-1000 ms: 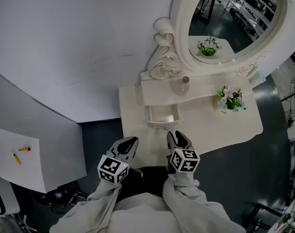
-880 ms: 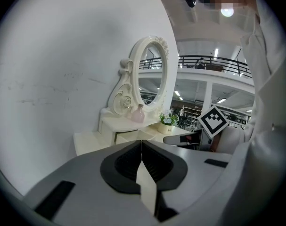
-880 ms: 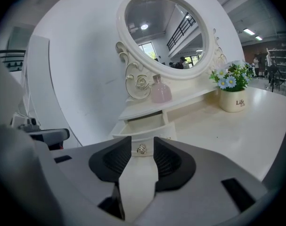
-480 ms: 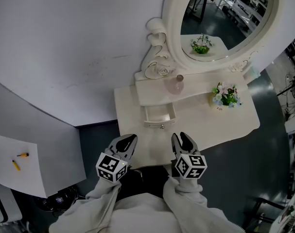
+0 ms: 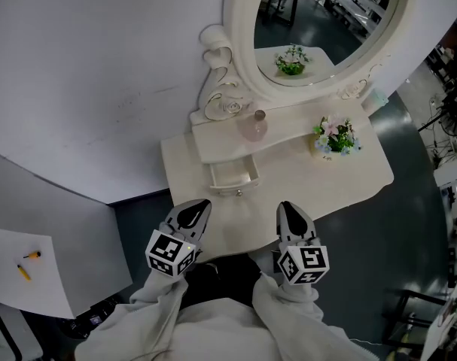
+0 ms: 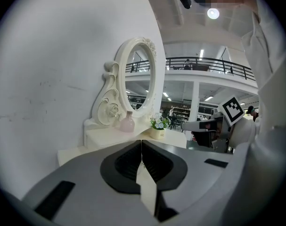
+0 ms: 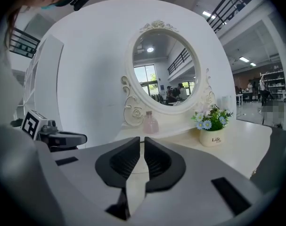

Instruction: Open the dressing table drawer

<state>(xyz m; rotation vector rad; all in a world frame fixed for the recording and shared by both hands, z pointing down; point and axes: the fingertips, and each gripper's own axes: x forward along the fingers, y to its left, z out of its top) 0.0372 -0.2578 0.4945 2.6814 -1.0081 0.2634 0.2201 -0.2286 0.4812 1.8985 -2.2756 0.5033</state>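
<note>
Lifted back from the surface [image 5: 318,183] since a second ago, with right tool [image 5: 290,210] just closing to a sliver on nothing and left tool [image 5: 196,207] pressed together, empty. Drawer [image 5: 234,175] already out under the shelf [image 5: 213,143]. Likely hazard: nudging it shut on any careless return.

Mirror [image 5: 318,17]: top cut off by head view's upper edge.
Drawer [image 5: 233,176]: contents too small to tell; hidden behind left gripper [image 6: 142,146] and right gripper [image 7: 143,144] in their own views.
Two small orange-yellow items [image 5: 25,270] on white sheet [image 5: 49,292]: too small to identify.
</note>
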